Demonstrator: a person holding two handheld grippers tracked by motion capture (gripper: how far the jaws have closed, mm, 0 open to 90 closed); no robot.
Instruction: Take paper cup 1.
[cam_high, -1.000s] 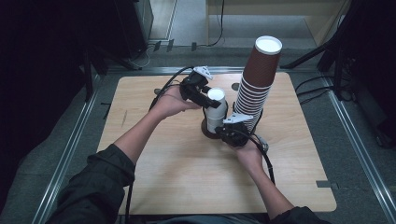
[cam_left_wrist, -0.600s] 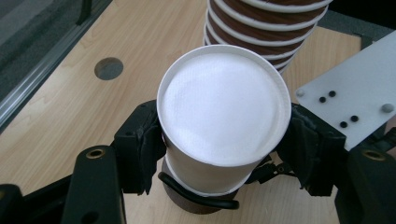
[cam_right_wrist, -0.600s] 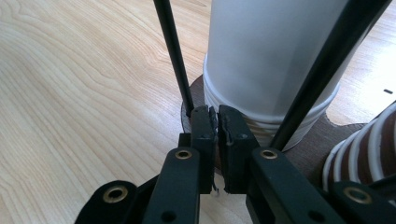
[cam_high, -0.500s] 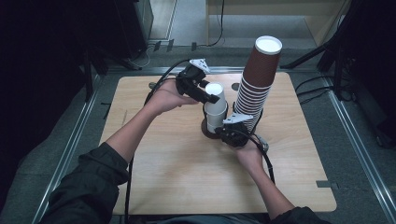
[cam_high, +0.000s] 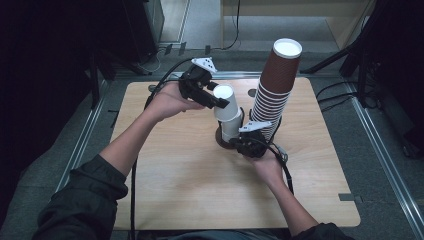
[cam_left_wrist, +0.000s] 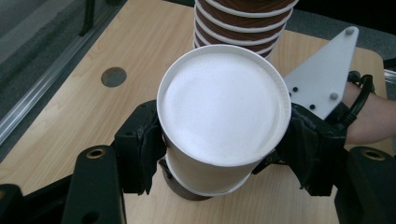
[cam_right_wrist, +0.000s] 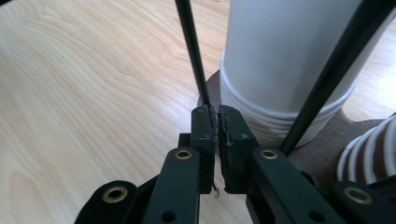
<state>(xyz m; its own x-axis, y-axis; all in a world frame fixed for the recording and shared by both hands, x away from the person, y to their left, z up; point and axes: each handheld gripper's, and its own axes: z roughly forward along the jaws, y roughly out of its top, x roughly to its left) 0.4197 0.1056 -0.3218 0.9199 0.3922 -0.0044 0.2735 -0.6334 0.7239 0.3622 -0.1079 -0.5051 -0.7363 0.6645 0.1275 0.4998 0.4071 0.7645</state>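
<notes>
Currently we see left tongs clenched on the top white cup, tilted just beside the brown cup stack; right tongs pressed closed at the white stack's base on the counter.

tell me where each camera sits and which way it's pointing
High view: above the person's side, looking forward and down on the wooden table; both forearms enter from below.
Left gripper view: rides the left tongs, looking down on the white cup clamped between its jaws.
Right gripper view: rides the right tongs, low over the table, its jaws shut on a thin black rod.
Shared: the white cup stack and the brown cup stack appear in all three.
</notes>
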